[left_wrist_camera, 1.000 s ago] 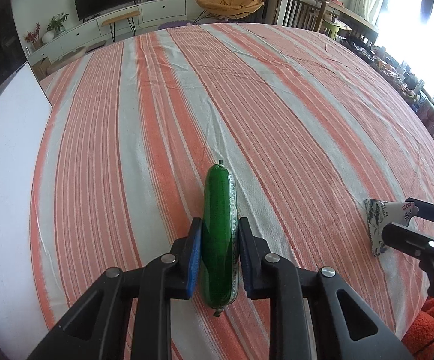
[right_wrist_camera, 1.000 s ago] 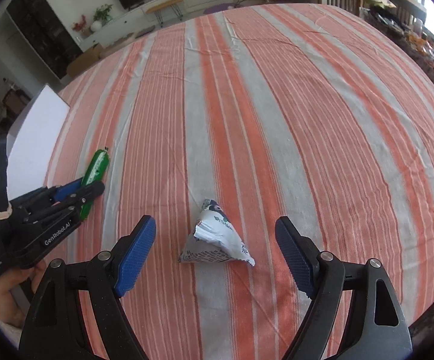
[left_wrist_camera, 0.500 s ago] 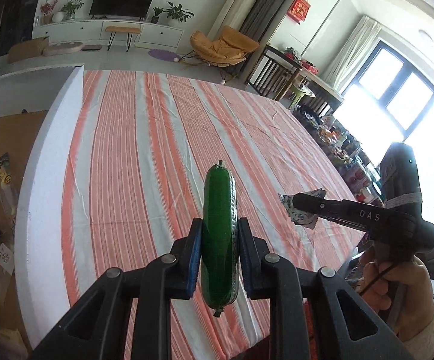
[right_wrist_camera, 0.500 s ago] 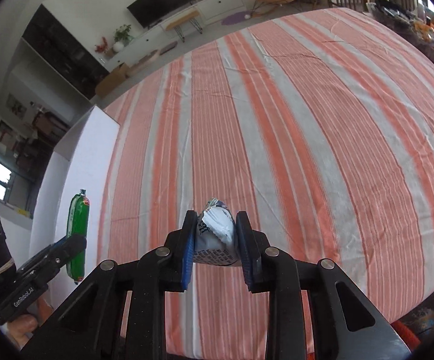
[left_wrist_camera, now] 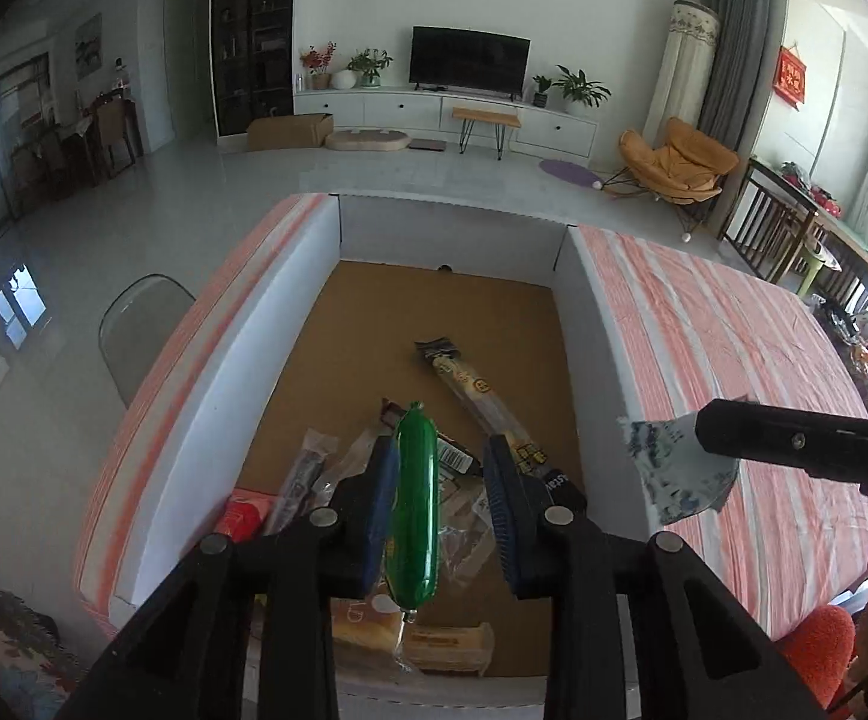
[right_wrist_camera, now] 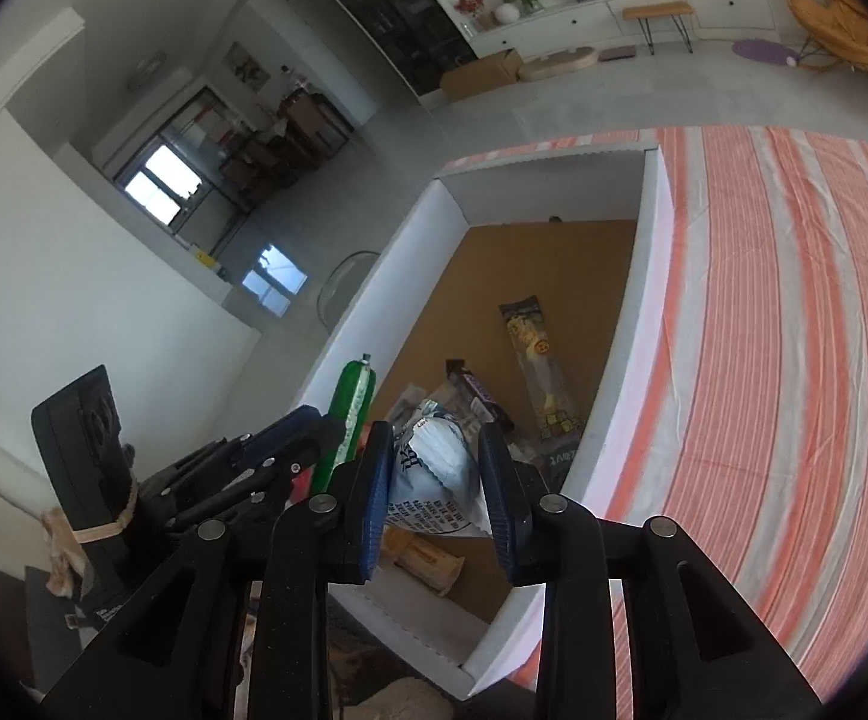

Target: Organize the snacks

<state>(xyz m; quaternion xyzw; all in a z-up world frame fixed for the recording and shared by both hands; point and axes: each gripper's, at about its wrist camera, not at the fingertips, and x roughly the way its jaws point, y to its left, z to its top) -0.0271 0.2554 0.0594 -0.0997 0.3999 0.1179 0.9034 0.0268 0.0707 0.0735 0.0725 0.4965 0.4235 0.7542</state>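
Snacks in mid-drop: green sausage (left_wrist_camera: pixel 414 504) hangs between the left gripper (left_wrist_camera: pixel 439 504)'s just-parted jaws, white packet (right_wrist_camera: pixel 434 474) loose in the right gripper (right_wrist_camera: pixel 434 480)'s widening ones, both above the box (left_wrist_camera: pixel 290 324) of wrapped snacks; the packet, near its wall, might fall outside

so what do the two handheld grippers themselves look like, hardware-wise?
Both match: the left gripper and right gripper have black plastic linkage arms with silver pivot rivets and ribbed blue rubber pads. From the right wrist view, the left one's boxy black handle carries a tan rubber band and small white lettering, too blurred to read. No sleeves visible.
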